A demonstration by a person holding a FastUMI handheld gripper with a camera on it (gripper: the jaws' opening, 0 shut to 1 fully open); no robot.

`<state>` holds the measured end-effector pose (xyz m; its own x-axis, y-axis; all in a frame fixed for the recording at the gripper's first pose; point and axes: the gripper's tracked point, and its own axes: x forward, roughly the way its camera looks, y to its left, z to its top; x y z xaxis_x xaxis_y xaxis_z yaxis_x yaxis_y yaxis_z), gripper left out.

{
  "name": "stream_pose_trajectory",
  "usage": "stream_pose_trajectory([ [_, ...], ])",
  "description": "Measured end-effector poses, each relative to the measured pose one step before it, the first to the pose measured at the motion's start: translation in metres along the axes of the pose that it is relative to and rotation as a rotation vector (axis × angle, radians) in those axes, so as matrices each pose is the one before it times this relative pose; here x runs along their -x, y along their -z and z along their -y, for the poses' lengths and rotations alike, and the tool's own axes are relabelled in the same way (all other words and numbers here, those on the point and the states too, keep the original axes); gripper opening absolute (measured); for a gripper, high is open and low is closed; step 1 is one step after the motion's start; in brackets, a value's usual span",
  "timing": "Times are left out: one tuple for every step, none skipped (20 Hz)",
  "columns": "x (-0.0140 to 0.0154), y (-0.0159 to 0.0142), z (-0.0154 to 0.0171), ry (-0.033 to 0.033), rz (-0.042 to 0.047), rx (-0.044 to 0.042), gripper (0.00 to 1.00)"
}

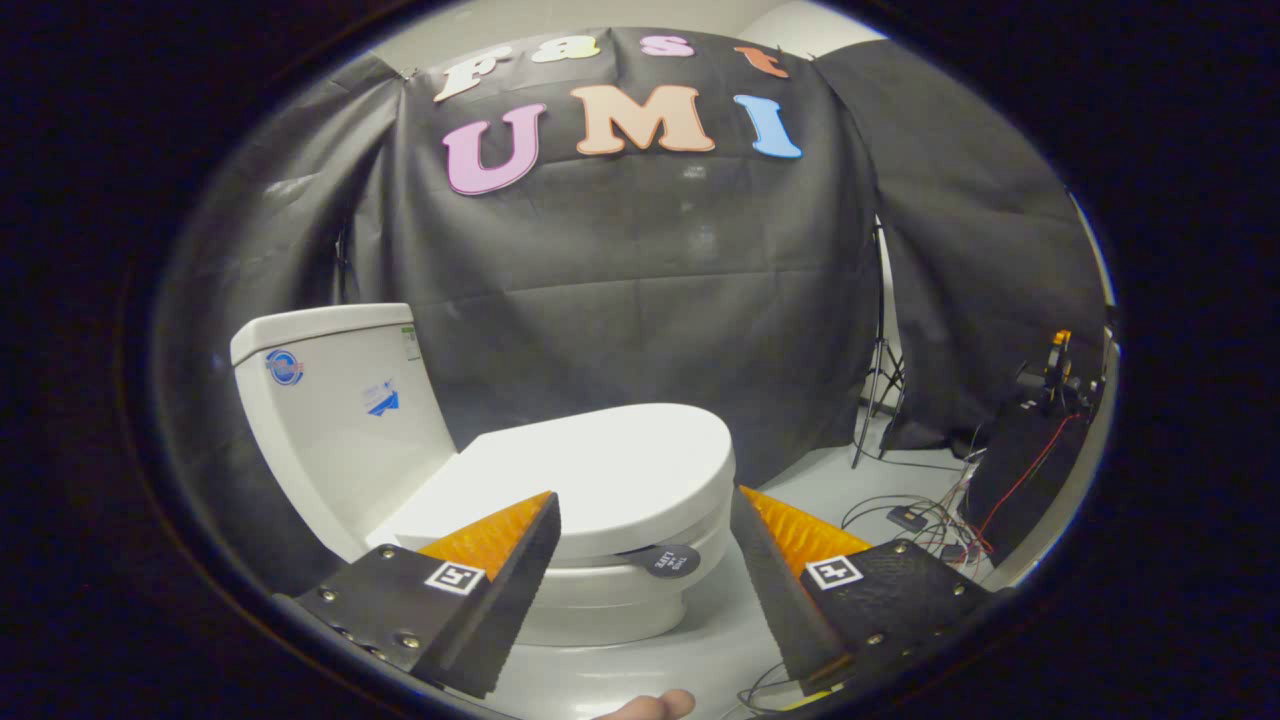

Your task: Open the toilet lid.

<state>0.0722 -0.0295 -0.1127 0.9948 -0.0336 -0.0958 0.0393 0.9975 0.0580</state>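
A white toilet stands just ahead of my fingers, seen from its side. Its lid (600, 470) lies flat and closed over the bowl (620, 600). The white tank (335, 400) rises behind it, beyond the left finger. A small dark round tab (668, 560) sticks out under the lid's front rim. My gripper (645, 510) is open, its fingers spread wide to either side of the lid's near edge, touching nothing. Nothing is held between them.
Black cloth walls close off the space behind the toilet. A light stand (880, 370) stands beyond the right finger, with loose cables (920, 520) and a dark box (1020, 460) on the pale floor. A fingertip (650, 706) shows below the fingers.
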Motion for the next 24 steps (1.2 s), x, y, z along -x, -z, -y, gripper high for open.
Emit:
stream_pose_trajectory([
  [-0.00563,0.00786,0.0018,0.00099,-0.0041,-0.00891,1.0],
  [-0.00578,0.00891,0.00126,0.00064,-0.01518,-0.01041,1.0],
  [-0.00462,0.01098,0.0017,0.00373,-0.02215,-0.00488,1.0],
  [-0.00234,0.0069,0.00222,0.00648,-0.01336,-0.00729,1.0],
  [-0.00167,0.00186,0.00126,-0.00111,-0.00333,-0.01636,1.0],
  [-0.00151,-0.00006,0.00131,0.00011,0.00894,-0.01969,1.0],
  [-0.00317,0.00068,0.00241,-0.00128,0.00866,-0.02767,1.0],
  [-0.00424,0.00262,0.00305,0.00232,-0.00089,-0.03421,1.0],
  [-0.004,0.00493,0.00286,-0.00109,-0.00378,-0.03743,1.0],
  [-0.00654,0.00718,0.0022,-0.00504,-0.01961,-0.04451,1.0],
  [-0.00577,0.01014,0.00448,-0.00266,-0.02653,-0.04324,1.0],
  [-0.00359,0.00728,0.00139,-0.01487,-0.01828,-0.04649,1.0],
  [-0.00319,0.00365,0.0018,-0.01013,-0.01364,-0.05094,0.98],
  [-0.00089,0.00053,-0.00072,-0.02833,-0.00386,-0.06227,0.97],
  [-0.00288,0.00021,0.00236,-0.01623,0.0018,-0.06582,0.96],
  [-0.00532,0.00053,0.00053,-0.01069,0.00144,-0.07087,0.96],
  [-0.00467,0.00179,0.00433,0.00594,-0.01254,-0.05918,0.87],
  [-0.00656,0.00608,0.00783,0.02298,-0.0174,-0.05415,0.79],
  [-0.00552,0.00684,0.00537,0.00074,-0.02233,-0.04804,0.79],
  [-0.00314,0.00487,0.00396,0.0063,-0.01523,-0.04284,0.79],
  [-0.00325,0.00068,0.00078,-0.0042,0.00284,-0.03301,0.69],
  [0.00785,-0.00159,-0.00491,-0.02705,0.00861,-0.04042,0.59],
  [-0.00568,-0.00209,-0.00271,-0.00951,0.0066,-0.03906,0.5],
  [-0.00222,-0.00032,-0.001,-0.00908,-0.0022,-0.04628,0.49],
])
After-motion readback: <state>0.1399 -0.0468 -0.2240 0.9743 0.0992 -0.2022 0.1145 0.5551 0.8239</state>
